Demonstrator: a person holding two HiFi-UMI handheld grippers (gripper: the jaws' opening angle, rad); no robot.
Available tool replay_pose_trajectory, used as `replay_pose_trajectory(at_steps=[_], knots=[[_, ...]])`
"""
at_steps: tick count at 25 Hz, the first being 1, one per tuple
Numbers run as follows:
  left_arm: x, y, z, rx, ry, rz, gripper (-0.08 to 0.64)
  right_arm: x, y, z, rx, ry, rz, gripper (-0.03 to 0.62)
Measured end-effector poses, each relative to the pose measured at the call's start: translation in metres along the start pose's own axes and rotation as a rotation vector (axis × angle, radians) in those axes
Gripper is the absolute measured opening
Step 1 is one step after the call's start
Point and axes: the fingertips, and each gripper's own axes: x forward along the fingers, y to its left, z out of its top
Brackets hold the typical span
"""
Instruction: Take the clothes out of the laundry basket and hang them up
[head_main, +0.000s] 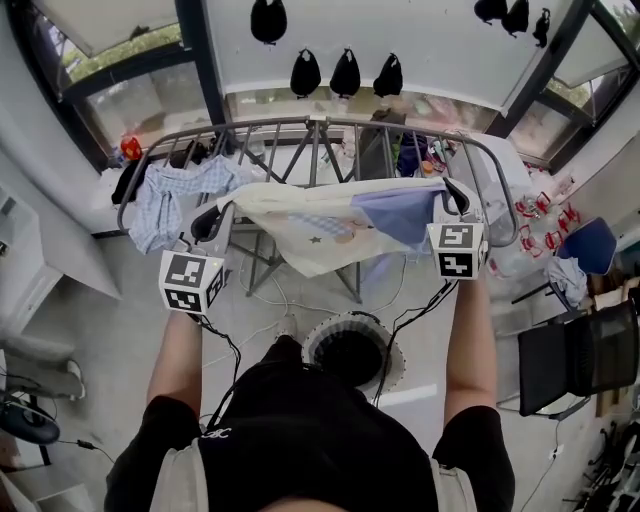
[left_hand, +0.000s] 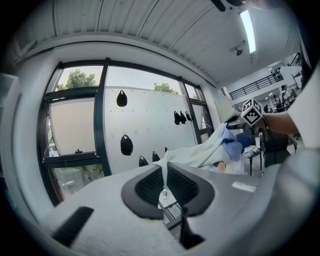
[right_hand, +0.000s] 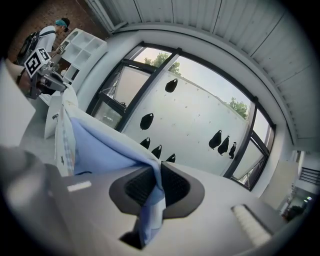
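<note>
A cream garment with a light blue panel (head_main: 340, 222) is stretched between both grippers, held up in front of the metal drying rack (head_main: 310, 125). My left gripper (head_main: 207, 222) is shut on its cream edge (left_hand: 163, 172). My right gripper (head_main: 458, 200) is shut on its blue edge (right_hand: 154, 192), and a fold of blue cloth hangs down between those jaws. The round laundry basket (head_main: 352, 352) stands on the floor below, between my arms. A blue-and-white checked garment (head_main: 170, 195) hangs over the rack's left end.
The rack's crossed legs (head_main: 312, 215) stand behind the held garment. A dark chair (head_main: 578, 362) and a blue chair (head_main: 587, 243) are at the right. A white shelf unit (head_main: 25, 250) is at the left. Cables (head_main: 262, 300) lie on the floor.
</note>
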Motion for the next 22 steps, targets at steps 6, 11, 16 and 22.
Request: replay_pose_trajectory(at_steps=[6, 11, 16, 22], knots=[[0.062, 0.033, -0.007, -0.001, 0.015, -0.001, 0.020, 0.068, -0.001, -0.005, 0.011, 0.057, 0.017, 0.040], [0.110, 0.054, -0.022, 0.005, 0.055, -0.004, 0.021, 0.123, 0.003, -0.019, -0.001, 0.125, 0.026, 0.040], [0.151, 0.067, -0.049, -0.004, 0.114, -0.032, 0.021, 0.168, 0.018, -0.044, -0.016, 0.214, 0.050, 0.040], [0.193, 0.072, -0.091, -0.020, 0.204, -0.101, 0.021, 0.204, 0.042, -0.081, -0.074, 0.334, 0.079, 0.040]])
